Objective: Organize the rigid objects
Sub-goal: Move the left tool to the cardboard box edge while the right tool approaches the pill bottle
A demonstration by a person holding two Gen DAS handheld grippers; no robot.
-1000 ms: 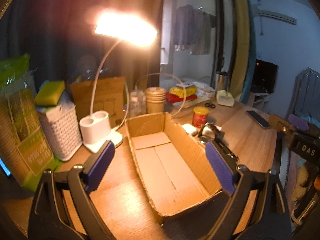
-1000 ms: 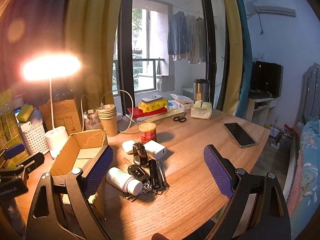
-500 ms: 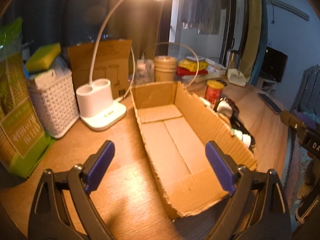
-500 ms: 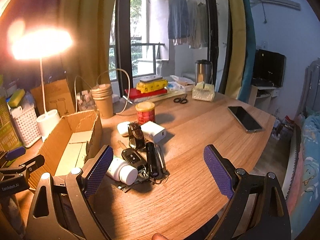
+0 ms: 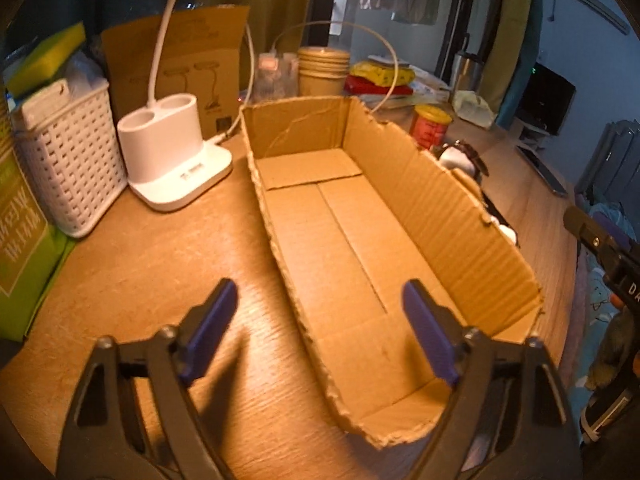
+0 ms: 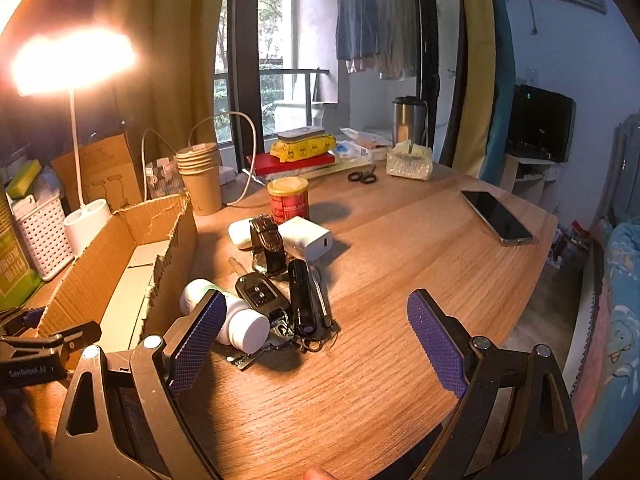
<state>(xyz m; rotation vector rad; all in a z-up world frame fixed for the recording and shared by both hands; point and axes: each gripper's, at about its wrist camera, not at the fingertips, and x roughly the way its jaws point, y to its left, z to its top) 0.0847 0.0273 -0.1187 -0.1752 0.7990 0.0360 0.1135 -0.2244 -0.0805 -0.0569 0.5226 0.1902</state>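
Observation:
An open cardboard box (image 5: 440,188) lies lengthwise on the wooden table, with nothing inside. My left gripper (image 5: 320,324) hovers over its near end. The jaws are closing and straddle the box's left wall without touching it. Right of the box (image 6: 120,256) is a pile of small items: a white pill bottle (image 6: 244,322), a car key (image 6: 260,294), a black stick-shaped device (image 6: 301,296), a black watch (image 6: 267,242), a white charger (image 6: 306,238) and a white case (image 6: 239,234). My right gripper (image 6: 316,340) stands open just in front of the pile, its left pad beside the bottle.
A white lamp base (image 5: 172,152), a woven white basket (image 5: 68,152) and a green packet (image 5: 20,248) stand left of the box. Behind the pile are a red tin (image 6: 289,200), stacked paper cups (image 6: 200,176), scissors (image 6: 362,177) and books. A phone (image 6: 496,216) lies at the right.
The left gripper has dropped and tilted down towards the box's near end, and its jaws have narrowed a little. The right gripper has sunk closer to the pile.

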